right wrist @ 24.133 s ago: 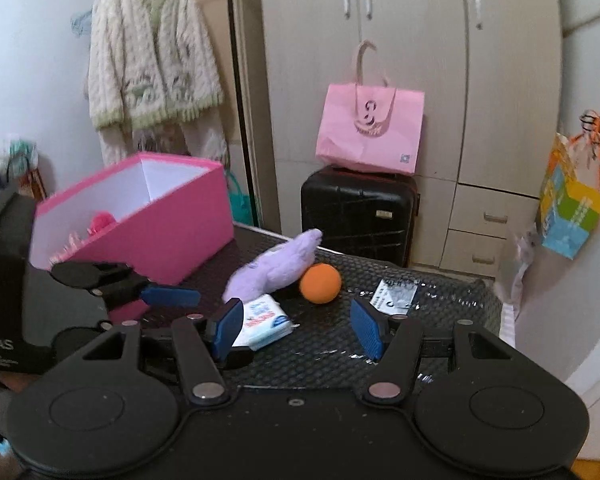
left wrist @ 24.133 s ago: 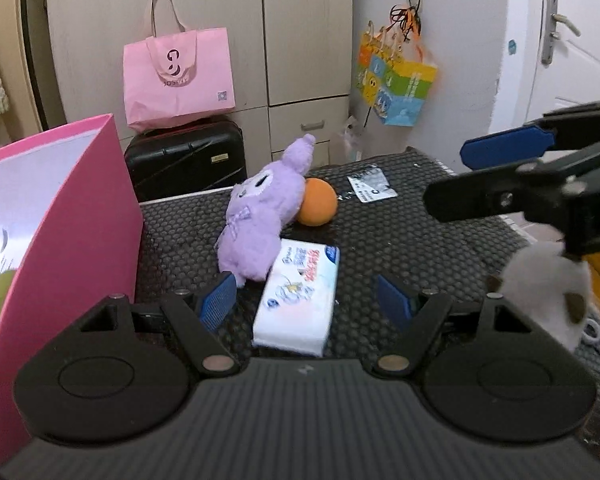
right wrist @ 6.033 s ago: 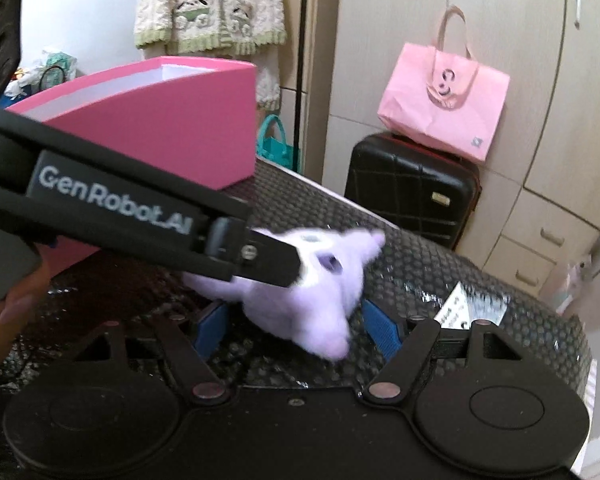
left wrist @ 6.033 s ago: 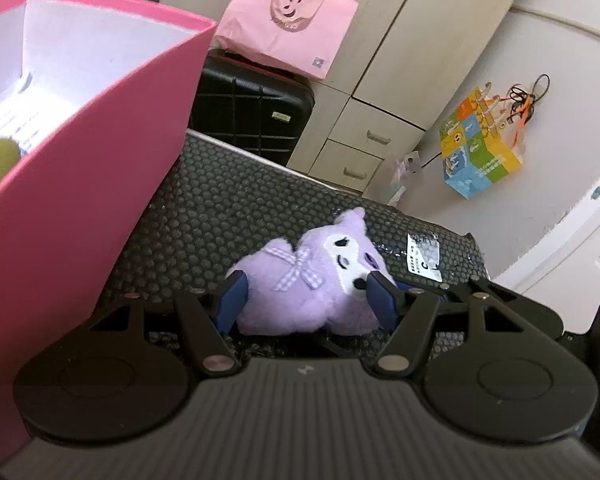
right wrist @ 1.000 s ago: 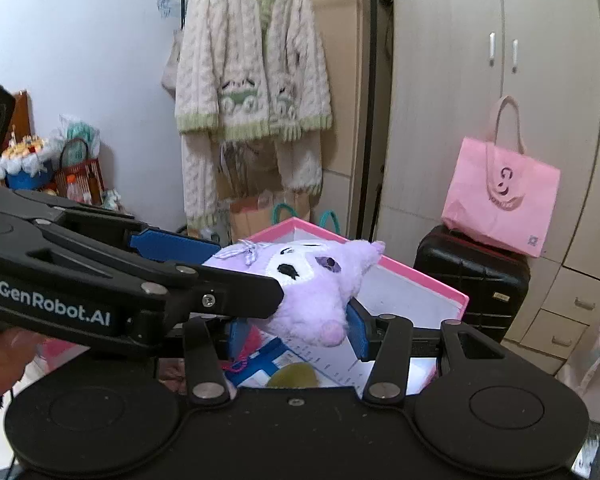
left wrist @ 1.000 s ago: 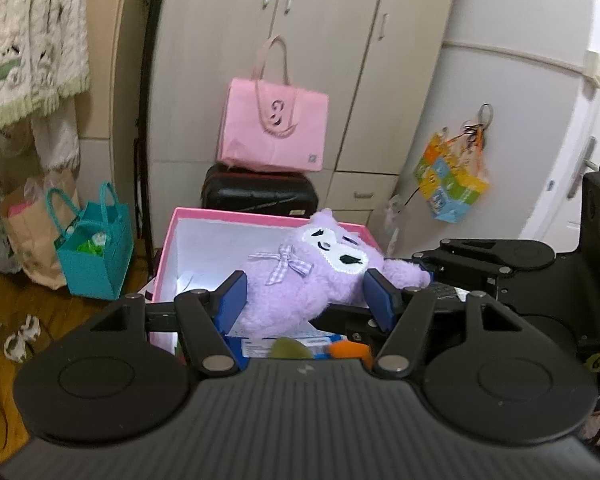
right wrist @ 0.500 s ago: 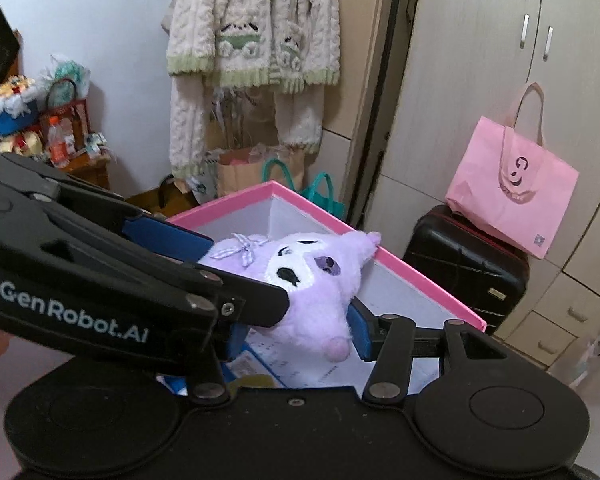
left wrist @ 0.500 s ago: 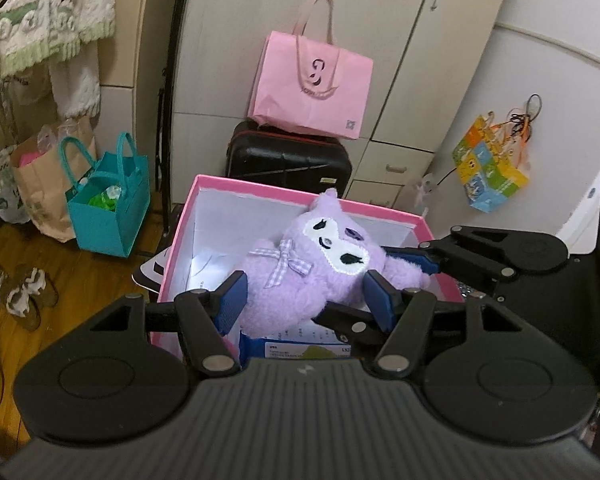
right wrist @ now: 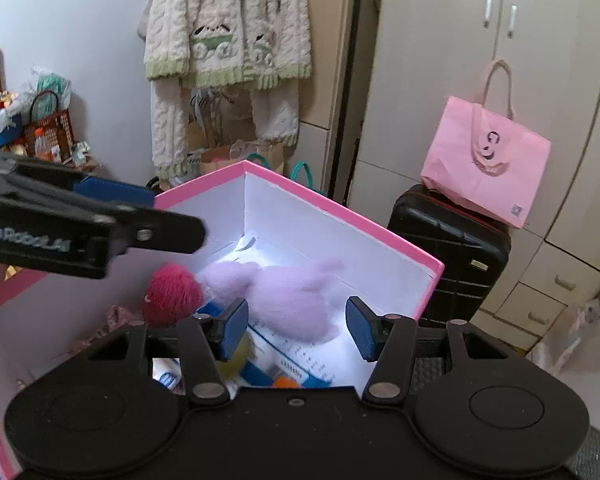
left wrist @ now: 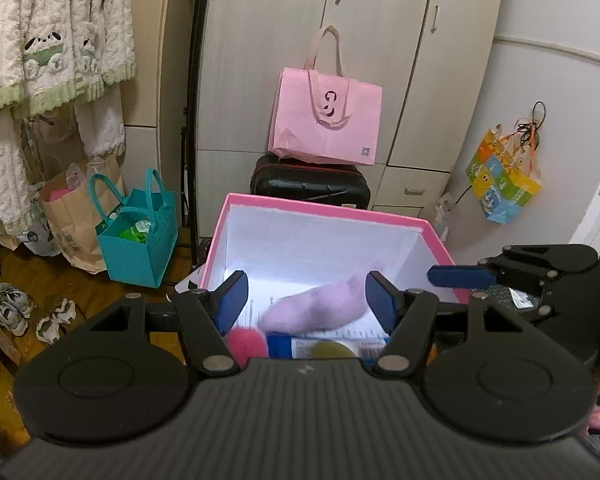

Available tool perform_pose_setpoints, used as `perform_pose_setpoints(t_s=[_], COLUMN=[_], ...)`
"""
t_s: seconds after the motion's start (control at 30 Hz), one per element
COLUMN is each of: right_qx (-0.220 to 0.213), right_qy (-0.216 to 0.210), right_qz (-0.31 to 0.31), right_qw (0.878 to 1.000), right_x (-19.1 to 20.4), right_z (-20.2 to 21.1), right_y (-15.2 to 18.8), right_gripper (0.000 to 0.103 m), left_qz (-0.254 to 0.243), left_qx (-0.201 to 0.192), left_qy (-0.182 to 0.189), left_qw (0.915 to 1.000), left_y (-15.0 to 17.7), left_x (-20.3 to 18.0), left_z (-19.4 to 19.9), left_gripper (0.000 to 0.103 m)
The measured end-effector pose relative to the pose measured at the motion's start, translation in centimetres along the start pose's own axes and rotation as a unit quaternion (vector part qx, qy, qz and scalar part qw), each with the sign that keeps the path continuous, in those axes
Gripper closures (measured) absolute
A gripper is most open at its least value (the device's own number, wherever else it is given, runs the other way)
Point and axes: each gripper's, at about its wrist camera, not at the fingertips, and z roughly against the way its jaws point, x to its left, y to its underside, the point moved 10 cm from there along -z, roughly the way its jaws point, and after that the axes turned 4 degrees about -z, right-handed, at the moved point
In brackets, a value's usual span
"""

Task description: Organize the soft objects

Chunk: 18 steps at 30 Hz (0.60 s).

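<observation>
Wardrobe doors back a pink box (left wrist: 323, 205). Both grippers, left (left wrist: 307, 300) and right (right wrist: 296, 326), held the plush (right wrist: 288, 300) a moment ago; now released, right fingers still opening, it lies blurred in the box below them: stowed.

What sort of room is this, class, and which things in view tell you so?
Most likely a bedroom or dressing area in a home. A wardrobe with drawers fills the back wall, a knitted cardigan hangs beside it, and a suitcase stands on the floor with shoes nearby.
</observation>
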Motion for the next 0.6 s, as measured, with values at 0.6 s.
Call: perform_pose_setpoints(t_s=[0.6], right_qx=[-0.07], right_qy=[-0.029], right_qz=[-0.05], right_qw=[0.996], right_x=[2.2], right_z=[10.5], right_y=[3.1], right_gripper=[0.04], left_qz=[-0.05], left_qx=[-0.05], left_qy=[0.013], left_qw=[0.9974], left_y=[2.1], left_x=[-4.3], left_z=[10.0], left_gripper=[0.038])
